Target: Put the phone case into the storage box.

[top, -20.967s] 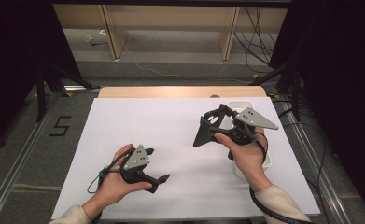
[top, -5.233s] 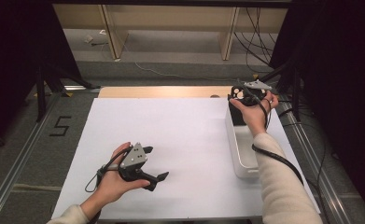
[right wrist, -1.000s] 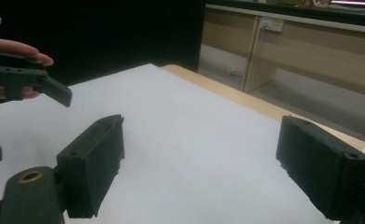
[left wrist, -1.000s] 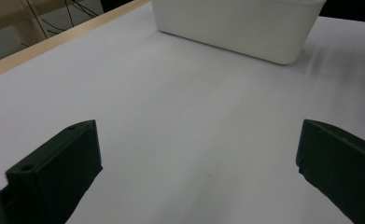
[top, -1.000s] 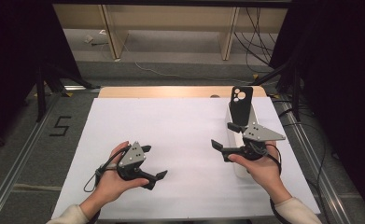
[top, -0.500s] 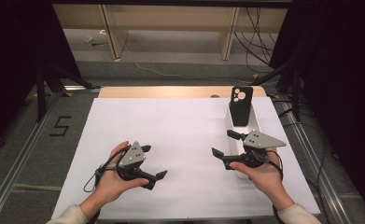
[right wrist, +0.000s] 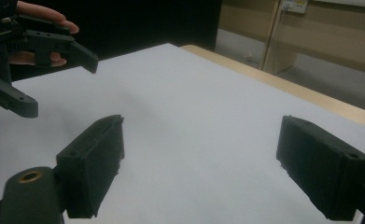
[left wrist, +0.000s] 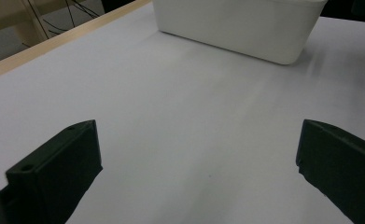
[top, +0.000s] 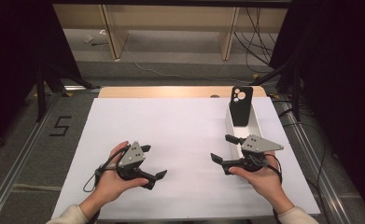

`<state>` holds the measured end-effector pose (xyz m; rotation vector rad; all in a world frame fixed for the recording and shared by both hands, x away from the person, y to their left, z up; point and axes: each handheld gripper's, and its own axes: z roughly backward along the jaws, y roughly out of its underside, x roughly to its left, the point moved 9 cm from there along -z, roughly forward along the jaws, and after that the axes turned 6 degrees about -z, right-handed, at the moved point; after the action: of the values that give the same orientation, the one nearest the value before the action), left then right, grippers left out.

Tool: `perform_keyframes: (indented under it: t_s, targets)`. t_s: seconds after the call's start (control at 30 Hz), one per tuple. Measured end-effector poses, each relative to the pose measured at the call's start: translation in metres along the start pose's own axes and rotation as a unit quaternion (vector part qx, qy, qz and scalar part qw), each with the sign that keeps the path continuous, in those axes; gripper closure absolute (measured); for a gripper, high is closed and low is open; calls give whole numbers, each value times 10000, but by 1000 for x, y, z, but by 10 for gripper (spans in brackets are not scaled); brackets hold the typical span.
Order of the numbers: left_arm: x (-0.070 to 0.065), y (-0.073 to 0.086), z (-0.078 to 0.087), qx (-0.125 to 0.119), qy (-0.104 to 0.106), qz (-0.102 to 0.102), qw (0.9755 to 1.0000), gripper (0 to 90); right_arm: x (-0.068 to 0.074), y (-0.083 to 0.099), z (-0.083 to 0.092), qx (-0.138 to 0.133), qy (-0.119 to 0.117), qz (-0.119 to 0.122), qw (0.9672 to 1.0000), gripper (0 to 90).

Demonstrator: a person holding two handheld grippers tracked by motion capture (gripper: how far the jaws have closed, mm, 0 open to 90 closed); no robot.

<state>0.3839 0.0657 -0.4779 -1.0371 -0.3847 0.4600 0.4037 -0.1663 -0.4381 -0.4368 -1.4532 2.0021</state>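
White sheet (top: 185, 135) spread over the counter (top: 171, 91), bare wooden edge showing along the far side. Beyond that, pale wooden shelf legs (top: 115, 30) and loose black cables (top: 257, 28) on the grey floor. At left, metal rail (top: 19, 161) running alongside the counter, with a black numeral "5" (top: 60, 126) marked on the floor beside it

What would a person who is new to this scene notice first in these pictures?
First, the black phone case standing upright at the far end of the narrow white bin, on the right side of the white table. Next, the two black tools near the front edge: the left hand-held gripper and the right hand-held gripper, each in a hand, both with jaws open and nothing between them.
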Motion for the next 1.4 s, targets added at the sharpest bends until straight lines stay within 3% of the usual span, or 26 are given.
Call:
perform_keyframes:
  t_s: [1.4]
  targets:
    - [0,0,0,-1,9,-6,10000,0,7,17,-10,257,-107,49,9996,162]
